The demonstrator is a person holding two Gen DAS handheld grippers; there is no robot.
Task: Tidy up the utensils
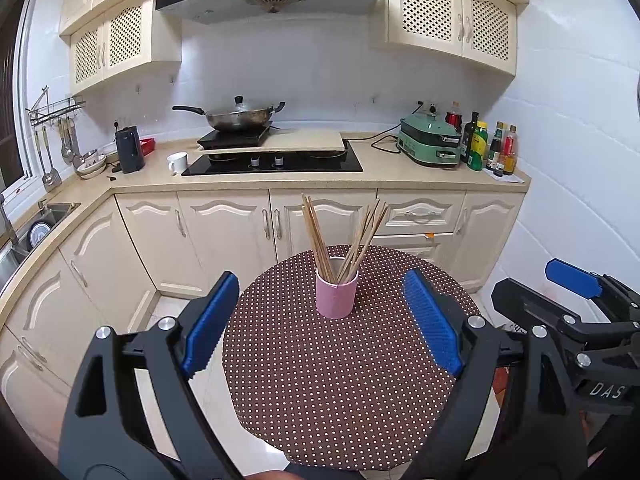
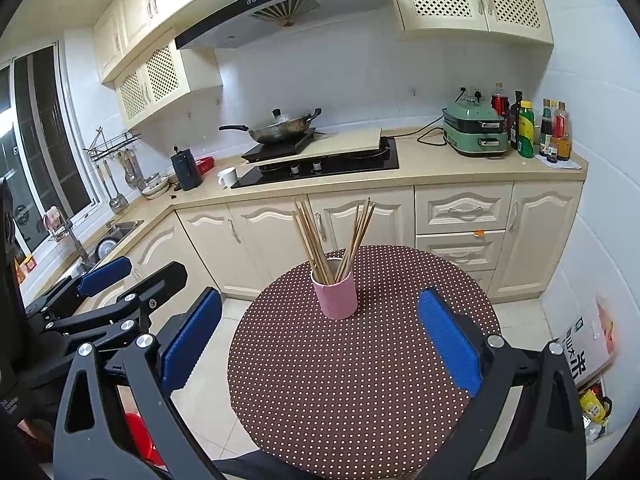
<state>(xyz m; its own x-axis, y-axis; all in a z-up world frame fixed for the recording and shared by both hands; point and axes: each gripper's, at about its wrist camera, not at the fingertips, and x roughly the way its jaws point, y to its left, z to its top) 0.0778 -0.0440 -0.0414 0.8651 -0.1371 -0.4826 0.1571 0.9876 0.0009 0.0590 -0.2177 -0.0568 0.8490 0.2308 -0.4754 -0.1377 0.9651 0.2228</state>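
A pink cup stands upright at the far part of a round table with a brown polka-dot cloth. Several wooden chopsticks stand in it, fanned left and right. My left gripper hovers over the table's near half, jaws wide open, nothing between them, the cup ahead. My right gripper is likewise open and empty, short of the cup. Each gripper shows at the edge of the other's view: the right gripper and the left gripper.
Cream cabinets and a counter run behind the table, with a hob and wok, a white mug, a green cooker and bottles. A sink lies left. A rice bag and a red stool are on the floor.
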